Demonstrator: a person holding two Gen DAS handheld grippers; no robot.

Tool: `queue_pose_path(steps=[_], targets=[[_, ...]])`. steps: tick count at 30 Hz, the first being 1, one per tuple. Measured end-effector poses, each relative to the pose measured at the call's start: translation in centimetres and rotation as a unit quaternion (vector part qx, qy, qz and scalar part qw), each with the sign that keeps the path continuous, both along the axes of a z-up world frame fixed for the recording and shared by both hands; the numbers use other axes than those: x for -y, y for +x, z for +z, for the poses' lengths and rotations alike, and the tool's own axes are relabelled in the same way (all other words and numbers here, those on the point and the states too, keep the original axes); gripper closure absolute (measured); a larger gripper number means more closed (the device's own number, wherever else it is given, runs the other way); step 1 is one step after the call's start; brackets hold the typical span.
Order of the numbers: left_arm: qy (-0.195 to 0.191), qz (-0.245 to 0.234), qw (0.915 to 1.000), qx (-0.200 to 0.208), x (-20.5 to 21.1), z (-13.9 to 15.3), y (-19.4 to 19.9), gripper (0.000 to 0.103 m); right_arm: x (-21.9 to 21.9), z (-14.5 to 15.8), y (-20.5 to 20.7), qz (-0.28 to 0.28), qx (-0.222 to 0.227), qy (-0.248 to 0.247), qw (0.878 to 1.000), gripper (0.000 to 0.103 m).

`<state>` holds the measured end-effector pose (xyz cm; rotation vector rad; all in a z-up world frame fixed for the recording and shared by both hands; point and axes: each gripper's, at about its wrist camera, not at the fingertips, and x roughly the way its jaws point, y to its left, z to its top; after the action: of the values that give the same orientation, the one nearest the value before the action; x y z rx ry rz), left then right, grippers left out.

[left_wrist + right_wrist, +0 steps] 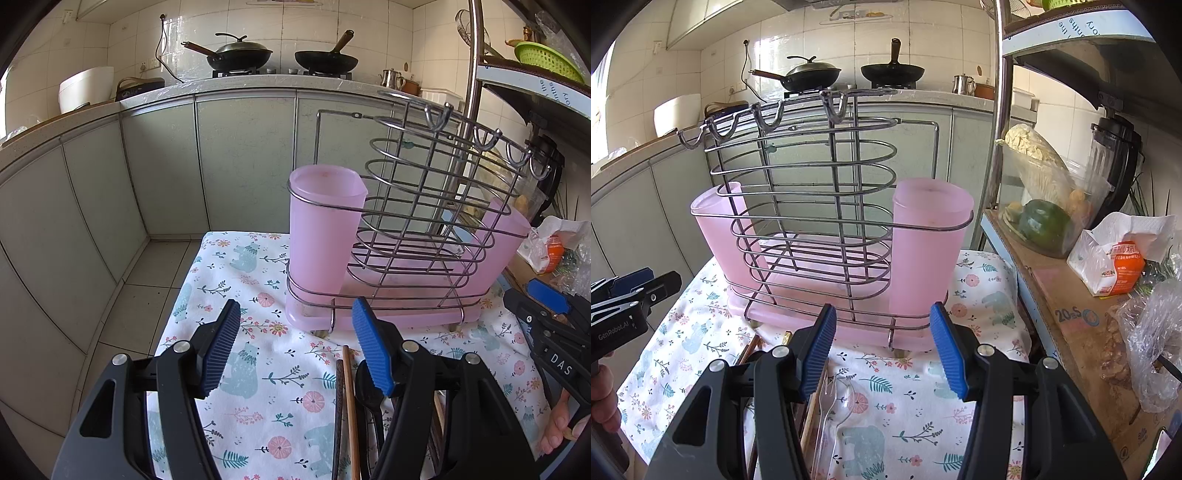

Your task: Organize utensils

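Note:
A wire utensil rack [424,206] with a pink tray and two pink cups stands on the floral cloth; it also shows in the right wrist view [812,206]. Its left cup [321,229] and right cup [929,243] look empty. Chopsticks [349,406] and a black spoon [369,398] lie on the cloth under my left gripper [295,347], which is open and empty. A clear plastic fork [827,402] and spoon [849,406] and chopsticks [783,339] lie under my right gripper [882,347], which is open and empty. Each gripper appears in the other's view [550,314] [624,295].
The cloth-covered table [229,280] ends at the left, with tiled floor [147,295] beyond. A shelf on the right holds a vegetable bin [1049,206], a carton in paper [1119,258] and plastic bags [1152,332]. A metal pole [1001,110] rises beside the rack.

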<state>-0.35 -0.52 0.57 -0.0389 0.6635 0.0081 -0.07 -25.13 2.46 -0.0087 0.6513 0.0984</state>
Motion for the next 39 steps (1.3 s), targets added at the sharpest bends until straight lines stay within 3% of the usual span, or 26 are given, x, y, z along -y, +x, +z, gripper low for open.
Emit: queue_pose_path(steps=[27, 35, 39], targets=[[-0.002, -0.005, 0.9999, -0.016, -0.3, -0.8, 0.1, 0.039, 0.1, -0.1, -0.1, 0.001, -0.006, 0.002, 1.0, 0.051], [-0.019, -0.012, 0.9991, -0.037, -1.9, -1.5, 0.4, 0.039, 0.3, -0.9, 0.0, 0.017, -0.031, 0.019, 0.999, 0.051], [-0.034, -0.029, 0.9968, -0.067, -2.9, -2.0, 0.6, 0.039, 0.9, -2.0, 0.2, 0.026, -0.061, 0.042, 0.997, 0.051]])
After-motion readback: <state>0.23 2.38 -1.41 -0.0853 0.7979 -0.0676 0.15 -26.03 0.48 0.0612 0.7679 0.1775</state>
